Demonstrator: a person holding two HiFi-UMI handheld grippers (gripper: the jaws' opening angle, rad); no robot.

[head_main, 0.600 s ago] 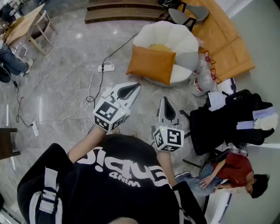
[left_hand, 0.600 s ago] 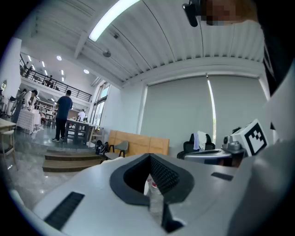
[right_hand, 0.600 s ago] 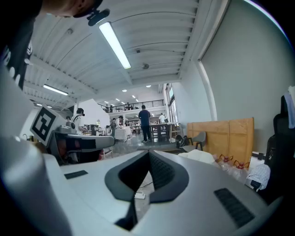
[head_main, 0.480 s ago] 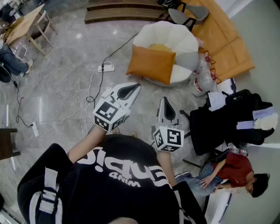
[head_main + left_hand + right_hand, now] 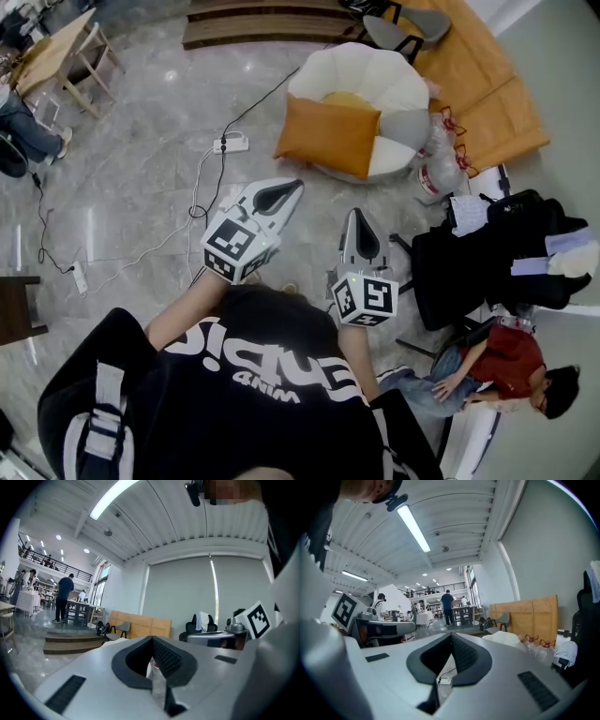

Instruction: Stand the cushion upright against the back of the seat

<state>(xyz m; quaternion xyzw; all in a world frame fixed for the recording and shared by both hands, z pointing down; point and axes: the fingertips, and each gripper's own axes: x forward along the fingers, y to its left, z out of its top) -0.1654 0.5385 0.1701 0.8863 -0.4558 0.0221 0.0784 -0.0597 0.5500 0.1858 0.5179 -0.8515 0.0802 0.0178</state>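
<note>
Grey marble floor (image 5: 141, 187) lies open between the person and the white seat (image 5: 361, 75). The orange cushion (image 5: 328, 138) lies across the seat's near edge, with a power strip (image 5: 230, 143) on the floor to its left. The left gripper (image 5: 292, 185) and right gripper (image 5: 356, 216) are well short of the cushion, each with its jaws together on nothing.

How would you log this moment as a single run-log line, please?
phase: pre-grasp | left gripper: shut, empty | right gripper: shut, empty | orange cushion: at front of white seat, untouched
</note>
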